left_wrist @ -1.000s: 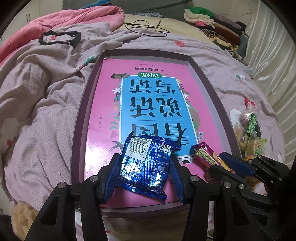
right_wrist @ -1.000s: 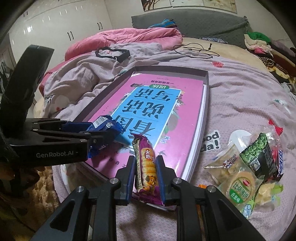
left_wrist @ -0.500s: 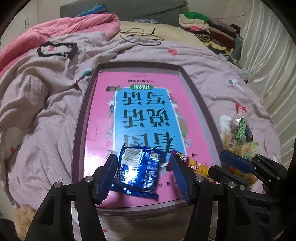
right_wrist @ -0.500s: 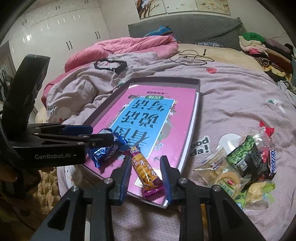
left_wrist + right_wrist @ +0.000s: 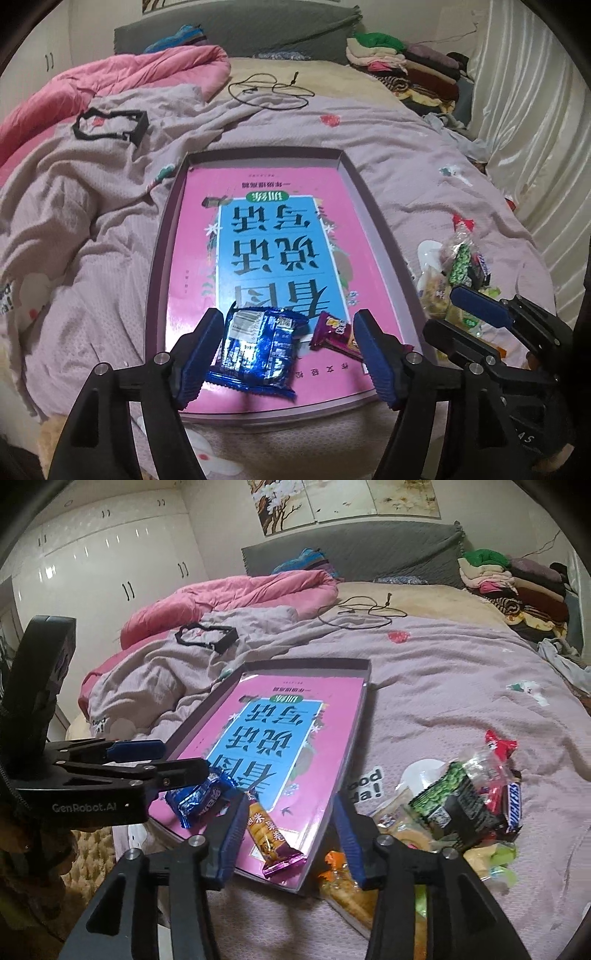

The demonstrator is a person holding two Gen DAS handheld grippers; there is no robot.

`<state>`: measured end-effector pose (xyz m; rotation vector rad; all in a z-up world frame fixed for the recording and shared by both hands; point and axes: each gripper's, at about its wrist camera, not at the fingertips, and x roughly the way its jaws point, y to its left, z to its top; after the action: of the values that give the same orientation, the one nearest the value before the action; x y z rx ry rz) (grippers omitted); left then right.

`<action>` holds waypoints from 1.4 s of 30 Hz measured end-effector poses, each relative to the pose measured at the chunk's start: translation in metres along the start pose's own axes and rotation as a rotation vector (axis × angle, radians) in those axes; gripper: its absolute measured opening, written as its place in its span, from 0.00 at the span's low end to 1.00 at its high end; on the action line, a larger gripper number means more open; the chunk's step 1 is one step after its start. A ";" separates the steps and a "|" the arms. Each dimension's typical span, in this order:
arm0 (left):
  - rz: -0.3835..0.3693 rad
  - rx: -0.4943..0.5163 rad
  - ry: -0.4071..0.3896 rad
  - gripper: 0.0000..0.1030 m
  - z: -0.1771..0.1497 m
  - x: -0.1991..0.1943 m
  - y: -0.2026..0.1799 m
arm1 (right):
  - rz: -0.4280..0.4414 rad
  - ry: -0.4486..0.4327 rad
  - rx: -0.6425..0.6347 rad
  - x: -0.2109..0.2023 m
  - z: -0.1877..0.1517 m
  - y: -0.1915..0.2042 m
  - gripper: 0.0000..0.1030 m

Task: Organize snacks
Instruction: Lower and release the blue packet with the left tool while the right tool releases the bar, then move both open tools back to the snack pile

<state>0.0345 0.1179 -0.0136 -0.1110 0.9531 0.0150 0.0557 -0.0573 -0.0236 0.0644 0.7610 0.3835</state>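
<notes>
**Both snacks down in the tray, jaws spreading clear**

Left gripper (image 5: 286, 354): jaws opening, spread wide. Blue snack packet (image 5: 255, 350) lies flat on the pink book (image 5: 266, 236) at the near end of the tray (image 5: 162, 258), between the two pads but closer to the left pad; left pad just beside or maybe brushing the wrapper edge, cannot tell; right pad well clear of it. Not pinched.

Right gripper (image 5: 290, 834): jaws opening, parted. Purple-and-orange snack bar (image 5: 267, 834) lies on the book at the tray's near right corner, in the gap between the pads, nearer the left pad, no pad pressing on it. In the left wrist view the same bar sits just right of the blue packet, its near end hidden behind the left gripper's right pad.

Loose snack pile (image 5: 461, 812) on the mauve bedspread (image 5: 443, 686) right of the tray, outside it: green-black bag, Snickers bar, pale round-cake packets, orange-wrapped pack nearest the right gripper's right pad. Black cable (image 5: 362, 609) and black frame-like item (image 5: 207, 637) far on the bed.
</notes>
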 end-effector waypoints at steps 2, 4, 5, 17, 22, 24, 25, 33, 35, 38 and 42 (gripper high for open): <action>-0.001 0.009 -0.010 0.73 0.001 -0.004 -0.003 | -0.003 -0.010 0.004 -0.003 0.001 -0.002 0.49; -0.003 0.016 -0.016 0.73 0.002 -0.008 -0.006 | -0.008 -0.016 0.006 -0.006 0.002 -0.004 0.49; -0.005 0.018 -0.018 0.73 0.002 -0.009 -0.007 | -0.013 -0.021 0.007 -0.007 0.002 -0.004 0.50; -0.018 0.050 -0.070 0.75 0.008 -0.031 -0.023 | -0.042 -0.077 0.021 -0.030 0.005 -0.015 0.53; -0.023 0.065 -0.088 0.75 0.009 -0.039 -0.030 | -0.052 -0.096 0.040 -0.040 0.005 -0.024 0.57; -0.027 0.072 -0.092 0.75 0.010 -0.041 -0.034 | -0.058 -0.104 0.047 -0.045 0.005 -0.028 0.57; -0.027 0.074 -0.094 0.75 0.010 -0.042 -0.035 | -0.062 -0.107 0.050 -0.046 0.005 -0.029 0.57; -0.047 0.098 -0.100 0.75 0.011 -0.047 -0.048 | -0.103 -0.130 0.074 -0.061 0.005 -0.047 0.57; -0.050 0.103 -0.098 0.75 0.011 -0.047 -0.051 | -0.120 -0.139 0.080 -0.066 0.004 -0.052 0.58; -0.057 0.114 -0.095 0.75 0.010 -0.047 -0.056 | -0.139 -0.152 0.099 -0.073 0.004 -0.063 0.61; -0.071 0.125 -0.089 0.75 0.009 -0.046 -0.064 | -0.164 -0.167 0.129 -0.083 0.002 -0.078 0.62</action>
<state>0.0190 0.0569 0.0349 -0.0280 0.8581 -0.1043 0.0272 -0.1595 0.0177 0.1526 0.6203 0.1704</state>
